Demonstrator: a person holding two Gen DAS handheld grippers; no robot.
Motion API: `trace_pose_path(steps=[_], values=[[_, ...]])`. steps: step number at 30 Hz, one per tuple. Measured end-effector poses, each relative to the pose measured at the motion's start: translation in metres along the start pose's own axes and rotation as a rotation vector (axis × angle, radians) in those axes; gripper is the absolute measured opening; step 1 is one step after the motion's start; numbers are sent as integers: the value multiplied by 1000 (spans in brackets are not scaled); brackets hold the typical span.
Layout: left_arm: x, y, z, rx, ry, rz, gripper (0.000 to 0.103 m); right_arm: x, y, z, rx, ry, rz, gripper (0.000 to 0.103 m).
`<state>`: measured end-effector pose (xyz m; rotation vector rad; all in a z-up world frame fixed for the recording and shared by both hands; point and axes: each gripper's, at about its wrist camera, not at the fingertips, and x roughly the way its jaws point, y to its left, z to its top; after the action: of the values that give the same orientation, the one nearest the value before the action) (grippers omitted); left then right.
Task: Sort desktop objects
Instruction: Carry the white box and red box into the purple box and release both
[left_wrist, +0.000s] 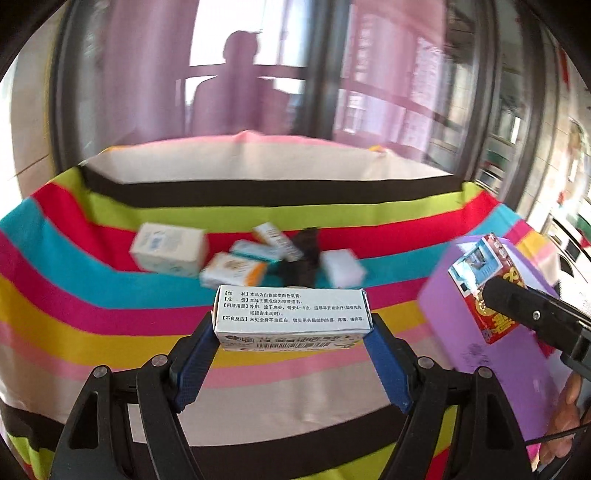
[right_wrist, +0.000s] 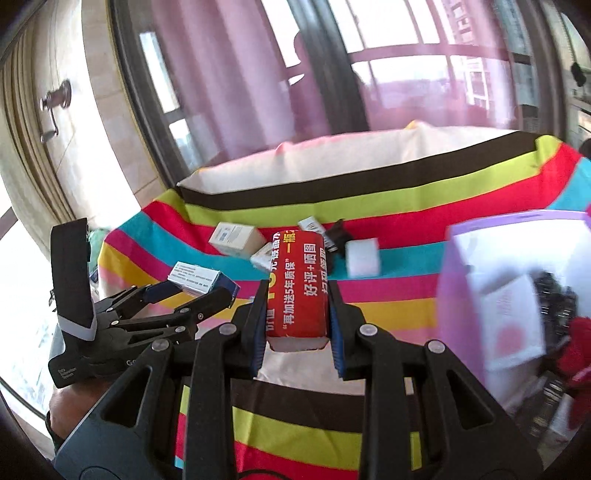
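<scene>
medicine boxes (left_wrist: 236, 254) lie in a loose heap near the middle of the striped tablecloth (left_wrist: 92, 295). left gripper (left_wrist: 291, 325) clamps a white ointment carton (left_wrist: 291, 312) by its ends; right gripper (right_wrist: 297, 314) clamps a red carton (right_wrist: 297, 284) beside the purple bin (right_wrist: 448, 295) at the right edge.

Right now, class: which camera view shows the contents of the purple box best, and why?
The right wrist view: it looks into the open purple box, showing a white carton and dark and red items, blurred. The left wrist view shows only its outer side, partly behind the red carton in the right gripper.
</scene>
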<state>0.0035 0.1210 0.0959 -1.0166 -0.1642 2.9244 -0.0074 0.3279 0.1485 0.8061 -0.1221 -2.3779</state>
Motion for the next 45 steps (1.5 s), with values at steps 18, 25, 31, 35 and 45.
trace_pose_path(steps=[18, 25, 31, 35, 45], values=[[-8, -161, 4, 234, -54, -272, 78, -100, -107, -14, 139, -113, -240, 31], [-10, -204, -3, 296, -57, -373, 78, -113, -143, -25, 211, -119, -320, 33], [-3, -226, -12, 327, -17, -448, 79, -118, -159, -31, 241, -126, -347, 43], [2, -232, -15, 324, 13, -477, 80, -122, -164, -34, 257, -141, -350, 61], [4, -223, -11, 298, 14, -460, 83, -117, -164, -33, 257, -129, -330, 62]])
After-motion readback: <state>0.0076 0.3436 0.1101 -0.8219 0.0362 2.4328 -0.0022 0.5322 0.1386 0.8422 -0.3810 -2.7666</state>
